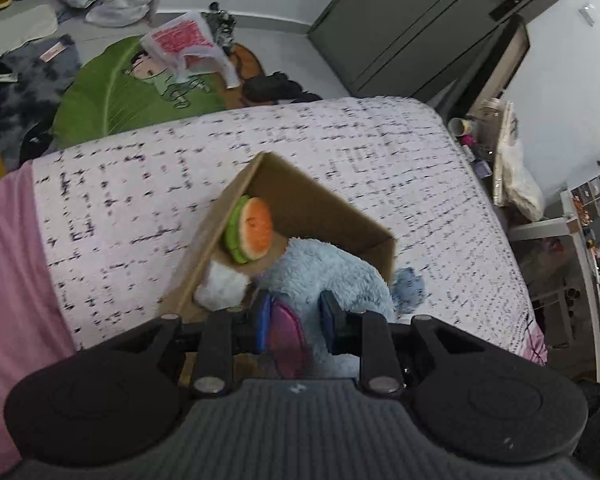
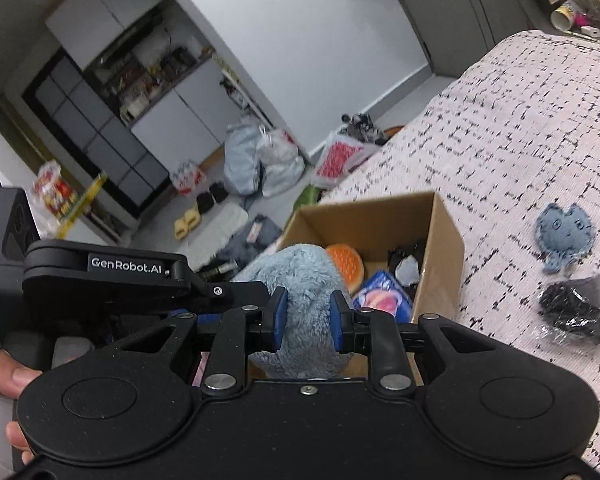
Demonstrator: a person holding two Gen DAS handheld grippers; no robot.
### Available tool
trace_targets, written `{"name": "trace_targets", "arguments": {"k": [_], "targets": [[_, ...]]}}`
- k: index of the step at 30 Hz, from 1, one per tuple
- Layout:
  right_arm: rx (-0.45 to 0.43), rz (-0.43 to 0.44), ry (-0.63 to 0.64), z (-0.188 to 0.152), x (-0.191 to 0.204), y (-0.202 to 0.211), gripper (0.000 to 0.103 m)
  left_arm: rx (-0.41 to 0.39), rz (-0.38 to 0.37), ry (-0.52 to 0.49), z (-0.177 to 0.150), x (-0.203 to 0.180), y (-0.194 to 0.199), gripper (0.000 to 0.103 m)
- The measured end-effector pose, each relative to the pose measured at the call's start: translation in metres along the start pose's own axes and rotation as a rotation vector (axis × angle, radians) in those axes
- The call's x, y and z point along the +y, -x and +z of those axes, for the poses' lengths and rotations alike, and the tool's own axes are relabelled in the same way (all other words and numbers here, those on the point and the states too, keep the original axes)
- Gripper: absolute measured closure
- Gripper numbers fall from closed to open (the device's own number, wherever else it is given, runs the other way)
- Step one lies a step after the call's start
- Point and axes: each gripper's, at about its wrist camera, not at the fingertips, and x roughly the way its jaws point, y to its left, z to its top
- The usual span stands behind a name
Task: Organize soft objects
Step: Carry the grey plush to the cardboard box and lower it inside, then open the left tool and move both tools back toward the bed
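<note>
A large fluffy light-blue plush toy [image 1: 324, 272] hangs over the open cardboard box [image 1: 332, 216] on the bed. My left gripper [image 1: 296, 320] is shut on the toy's pink-purple part, blue pads on both sides. My right gripper [image 2: 308, 320] is shut on the toy's blue fur [image 2: 304, 276]. Inside the box [image 2: 440, 236] lie a burger plush [image 2: 346, 266] and a blue packet [image 2: 380, 296]. In the left wrist view the burger plush [image 1: 250, 230] leans on the box wall. A white part of the toy [image 1: 224, 284] hangs at the box's edge.
A small blue plush [image 2: 564, 236] and a black plastic-wrapped item [image 2: 576, 312] lie on the patterned bedspread [image 2: 520, 140] right of the box. The floor beyond the bed holds bags [image 2: 260, 160], slippers and rugs. A hand [image 2: 4, 376] is at the lower left.
</note>
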Motion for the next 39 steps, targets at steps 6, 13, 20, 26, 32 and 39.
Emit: {"name": "trace_targets", "arguments": {"k": [6,13,20,26,32,39], "targets": [[0.072,-0.031,0.039,-0.008,0.009,-0.016,0.077,0.063,0.048,-0.011,-0.005,0.012,-0.014,0.077],[0.191,-0.076,0.083,-0.024,0.020,-0.035,0.071,0.169,0.171,-0.067,-0.012,0.014,-0.038,0.066],[0.191,-0.065,0.048,-0.019,0.016,-0.025,0.055,0.186,0.182,-0.047,-0.011,0.013,-0.034,0.062],[0.173,-0.031,0.041,-0.015,0.016,-0.012,0.041,0.137,0.198,-0.071,-0.006,0.002,-0.018,0.051],[0.156,-0.002,0.018,-0.010,0.018,0.002,0.035,0.079,0.234,-0.114,-0.006,-0.013,0.000,0.033],[0.134,0.006,0.011,-0.009,0.019,0.021,0.023,0.010,0.263,-0.122,-0.007,-0.023,0.020,0.029]]}}
